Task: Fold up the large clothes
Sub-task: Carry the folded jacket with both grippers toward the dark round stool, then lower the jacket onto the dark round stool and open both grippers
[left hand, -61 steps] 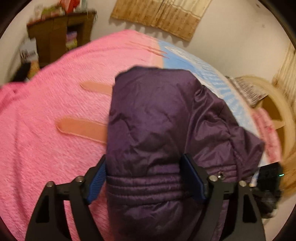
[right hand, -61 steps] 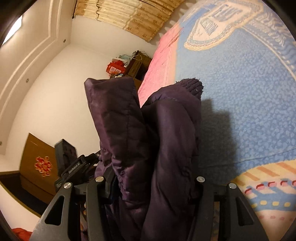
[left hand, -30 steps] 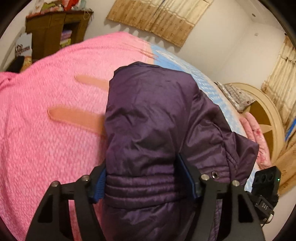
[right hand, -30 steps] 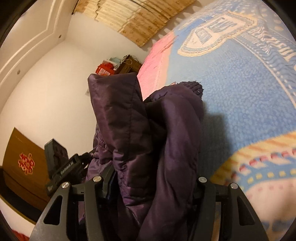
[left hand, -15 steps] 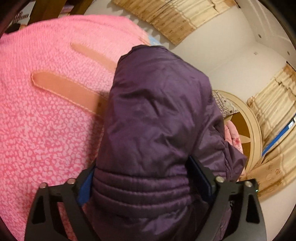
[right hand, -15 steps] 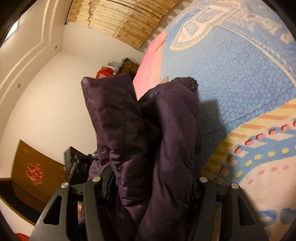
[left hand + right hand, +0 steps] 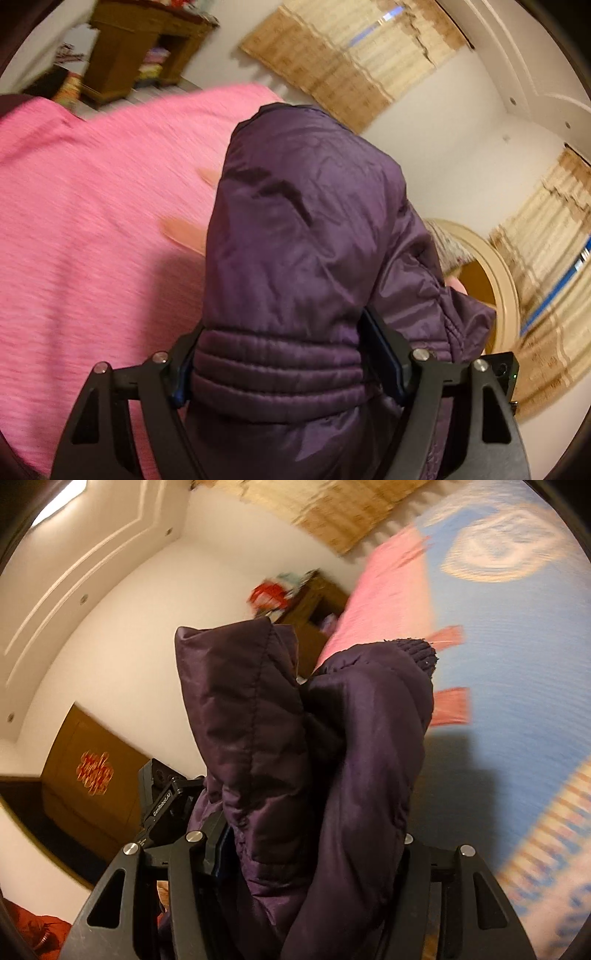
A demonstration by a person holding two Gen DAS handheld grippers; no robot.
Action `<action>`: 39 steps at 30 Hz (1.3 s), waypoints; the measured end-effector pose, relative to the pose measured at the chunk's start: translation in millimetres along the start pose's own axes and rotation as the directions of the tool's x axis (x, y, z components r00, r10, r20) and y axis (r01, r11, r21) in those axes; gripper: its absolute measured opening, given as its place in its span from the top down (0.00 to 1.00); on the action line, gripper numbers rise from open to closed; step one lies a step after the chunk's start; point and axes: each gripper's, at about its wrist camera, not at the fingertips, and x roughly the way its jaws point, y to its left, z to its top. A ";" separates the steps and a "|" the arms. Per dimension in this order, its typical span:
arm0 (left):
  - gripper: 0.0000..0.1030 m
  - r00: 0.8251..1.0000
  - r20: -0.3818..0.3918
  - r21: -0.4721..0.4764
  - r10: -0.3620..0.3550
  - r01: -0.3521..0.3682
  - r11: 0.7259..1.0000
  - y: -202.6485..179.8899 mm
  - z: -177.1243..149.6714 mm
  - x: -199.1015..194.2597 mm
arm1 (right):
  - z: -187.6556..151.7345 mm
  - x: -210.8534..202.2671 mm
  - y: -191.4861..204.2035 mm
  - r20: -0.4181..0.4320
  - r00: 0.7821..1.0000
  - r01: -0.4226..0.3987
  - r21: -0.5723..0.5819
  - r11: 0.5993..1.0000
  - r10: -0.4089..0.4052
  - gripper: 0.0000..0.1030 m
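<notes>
The left gripper (image 7: pixel 290 373) clamps a thick quilted band of the purple jacket (image 7: pixel 306 236); its jaws have just been closing a little on that bulk, which fills the gap between the blue-padded fingers (image 7: pixel 384 354). The jacket bulges up over a pink blanket (image 7: pixel 92 229) on the bed. The right gripper (image 7: pixel 310 853) holds another bunched fold of the jacket (image 7: pixel 258 716) at medium width (a knit cuff (image 7: pixel 417 650) pokes out on top), above a blue patterned cover (image 7: pixel 517 635).
</notes>
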 end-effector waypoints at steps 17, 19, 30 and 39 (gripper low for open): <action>0.24 0.874 0.203 -0.257 0.440 -0.386 0.886 125.1 58.5 -44.2 | 7.8 276.1 60.6 -0.283 0.930 -0.267 -0.082 0.960 0.234 0.45; 0.22 0.884 0.145 -0.324 0.444 -0.381 0.866 152.1 59.8 -24.3 | 6.6 293.3 44.9 -0.269 0.942 -0.231 -0.079 0.970 0.202 0.45; 0.00 0.730 0.186 -0.214 0.658 -0.623 0.752 142.5 63.3 3.2 | 13.9 270.3 55.8 -0.230 0.970 -0.114 -0.123 0.986 0.084 0.39; 0.00 0.684 0.204 -0.192 0.700 -0.674 0.714 149.3 65.7 -12.0 | 29.4 213.6 165.1 -0.070 0.991 0.068 -0.488 0.870 -0.116 0.51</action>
